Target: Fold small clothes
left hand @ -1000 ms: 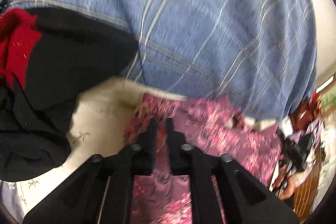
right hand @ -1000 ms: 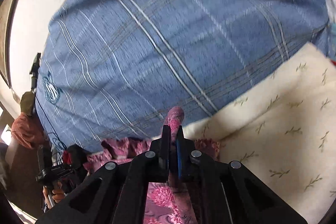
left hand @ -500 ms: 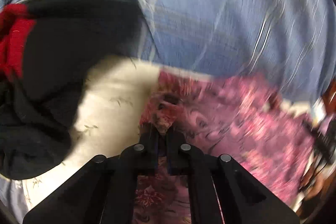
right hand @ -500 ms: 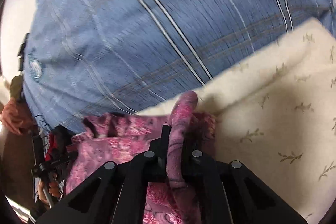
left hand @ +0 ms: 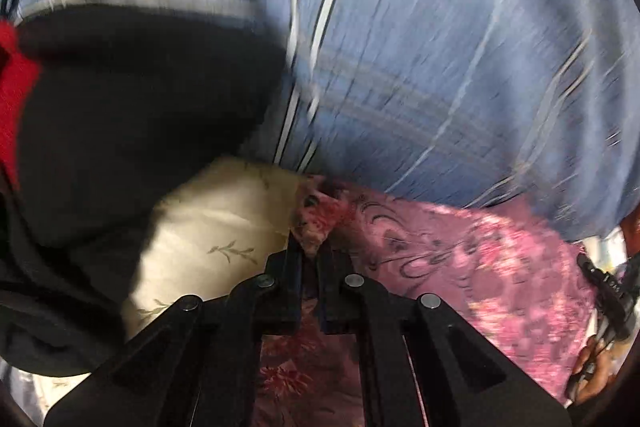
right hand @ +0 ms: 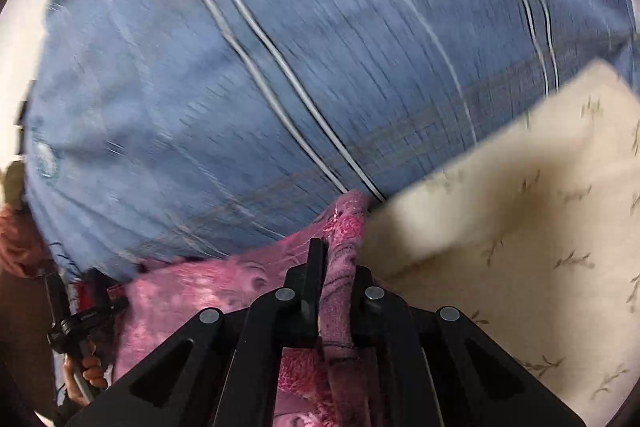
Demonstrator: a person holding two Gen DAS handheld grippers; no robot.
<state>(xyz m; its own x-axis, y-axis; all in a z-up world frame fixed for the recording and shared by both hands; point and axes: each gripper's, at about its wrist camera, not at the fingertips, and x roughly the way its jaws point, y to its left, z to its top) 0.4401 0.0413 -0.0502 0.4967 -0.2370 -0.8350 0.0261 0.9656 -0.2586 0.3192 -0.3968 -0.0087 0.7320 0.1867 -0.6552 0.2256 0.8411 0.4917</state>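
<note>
bg: blue plaid sheet (left hand: 440, 67) w/ pale stripes, fills upper frame | cream leaf-print cloth (right hand: 520, 247) over it | black garment heap (left hand: 120, 127) left, on both | red fabric (left hand: 16, 95) at heap's left edge, blurred

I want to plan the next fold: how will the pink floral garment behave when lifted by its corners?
Probably floppy: the pink floral garment bunches between the left tongs and sags between the two grips. Likely light, since a pinched edge in the right tongs carries it. Its soft weave seems unlikely to slip.

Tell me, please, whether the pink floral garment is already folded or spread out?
Spread, not folded: the pink floral garment stretches between the left gripper and right gripper.
</note>
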